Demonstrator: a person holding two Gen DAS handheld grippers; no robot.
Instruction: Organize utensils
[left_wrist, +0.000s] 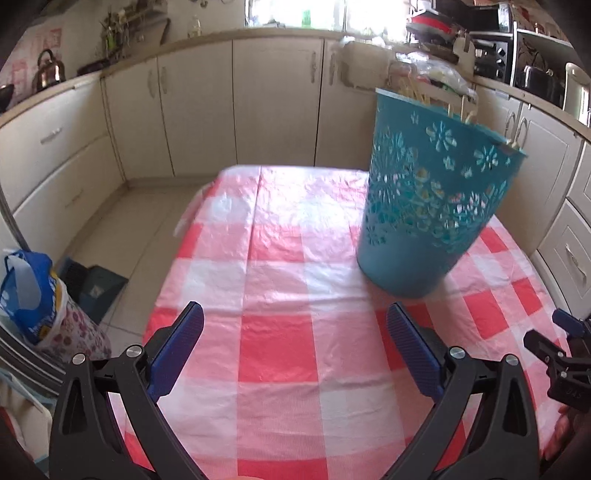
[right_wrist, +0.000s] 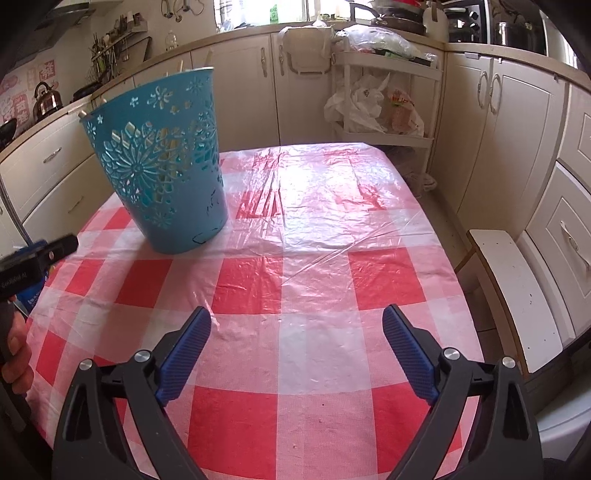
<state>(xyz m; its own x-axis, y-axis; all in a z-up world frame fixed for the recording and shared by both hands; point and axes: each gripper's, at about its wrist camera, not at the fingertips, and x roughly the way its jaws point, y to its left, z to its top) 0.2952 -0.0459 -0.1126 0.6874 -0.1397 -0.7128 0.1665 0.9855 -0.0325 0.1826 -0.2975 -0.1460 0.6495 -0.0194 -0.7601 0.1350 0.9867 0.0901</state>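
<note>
A teal cut-out basket (left_wrist: 432, 199) stands upright on the red-and-white checked tablecloth (left_wrist: 277, 354), with pale utensil handles (left_wrist: 461, 107) poking over its rim. In the right wrist view the same basket (right_wrist: 162, 166) is at the far left of the table, and light utensils show through its holes. My left gripper (left_wrist: 295, 354) is open over bare cloth, short of the basket and to its left. My right gripper (right_wrist: 297, 354) is open too, with nothing between its blue pads, right of the basket. The right gripper's tip (left_wrist: 554, 350) shows at the left view's right edge.
Cream kitchen cabinets (left_wrist: 236, 103) ring the table. A white bench (right_wrist: 517, 295) stands at the table's right side, a white cart with plastic bags (right_wrist: 380, 103) behind the far edge. A blue bag (left_wrist: 33, 295) sits on the floor at left. A hand (right_wrist: 14, 354) holds the left gripper.
</note>
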